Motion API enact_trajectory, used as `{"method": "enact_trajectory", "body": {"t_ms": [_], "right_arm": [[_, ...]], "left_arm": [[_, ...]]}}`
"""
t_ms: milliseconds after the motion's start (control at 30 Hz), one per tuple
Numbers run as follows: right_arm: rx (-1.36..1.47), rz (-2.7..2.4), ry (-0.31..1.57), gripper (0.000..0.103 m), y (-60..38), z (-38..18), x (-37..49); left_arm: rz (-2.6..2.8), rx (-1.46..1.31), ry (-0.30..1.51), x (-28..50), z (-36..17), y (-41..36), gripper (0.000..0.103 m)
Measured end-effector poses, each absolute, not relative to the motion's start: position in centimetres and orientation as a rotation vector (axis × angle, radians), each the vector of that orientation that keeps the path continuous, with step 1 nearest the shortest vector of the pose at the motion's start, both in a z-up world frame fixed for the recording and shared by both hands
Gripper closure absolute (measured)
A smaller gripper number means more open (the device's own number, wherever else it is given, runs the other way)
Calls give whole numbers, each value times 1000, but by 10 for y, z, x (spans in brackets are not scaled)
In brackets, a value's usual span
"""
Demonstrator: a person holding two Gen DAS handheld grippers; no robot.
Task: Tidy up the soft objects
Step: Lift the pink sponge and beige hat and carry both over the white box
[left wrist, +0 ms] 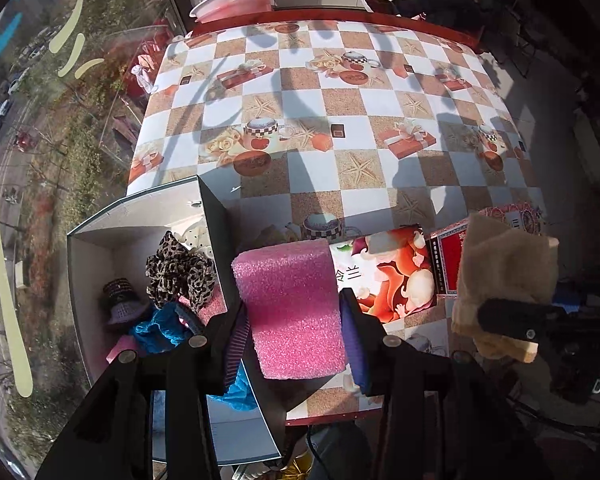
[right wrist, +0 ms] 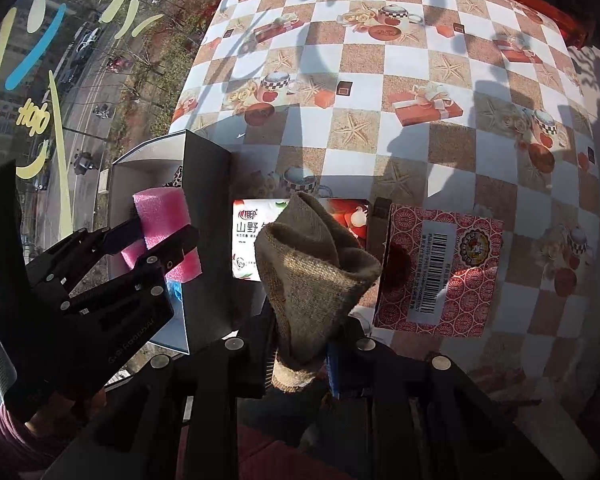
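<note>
Pink foam block (left wrist: 296, 304) sits clamped between the pads of the left hand-held gripper (left wrist: 296, 340), held above the near-left corner of the surface (left wrist: 380, 112), right beside the wall of the open grey box (left wrist: 100, 248). Looks very light and squashy, rough open-cell skin, so it should not slip; grip is across the short sides at the lower half, which seems enough, no need to squeeze harder. Tan knit sock (right wrist: 312, 276) is pinched in the right hand-held gripper (right wrist: 300, 364), jaws fully clenched on the cuff end, rest of it bunched and standing up past the fingers. Limp, light, likely to flop or snag on a box wall. Both hang over the near edge. Box already holds a leopard scrunchie (left wrist: 180, 272), blue fabric (left wrist: 160, 328), a dark knit hat (left wrist: 120, 300). Tissue pack (right wrist: 246, 236) and red patterned carton (right wrist: 440, 268) lie flat near the near edge.
</note>
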State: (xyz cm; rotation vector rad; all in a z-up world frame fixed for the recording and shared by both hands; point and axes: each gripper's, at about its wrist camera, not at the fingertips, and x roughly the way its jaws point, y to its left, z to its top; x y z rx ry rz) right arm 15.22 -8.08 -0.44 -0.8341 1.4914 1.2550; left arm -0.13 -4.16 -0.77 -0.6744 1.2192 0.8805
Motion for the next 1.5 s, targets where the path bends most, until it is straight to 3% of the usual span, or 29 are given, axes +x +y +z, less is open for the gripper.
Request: {"method": "enact_trajectory", "body": {"t_ms": [833,1500], "right_arm": [[-1086,1511,1373,83,-42,-1,9],[-1206,1592,1302,83,-17,-8,-51]], "left_arm": [[1187,-937,1099,-150,-14,-50,56],[1217,-1056,1111,-181,-42,-49,56]]}}
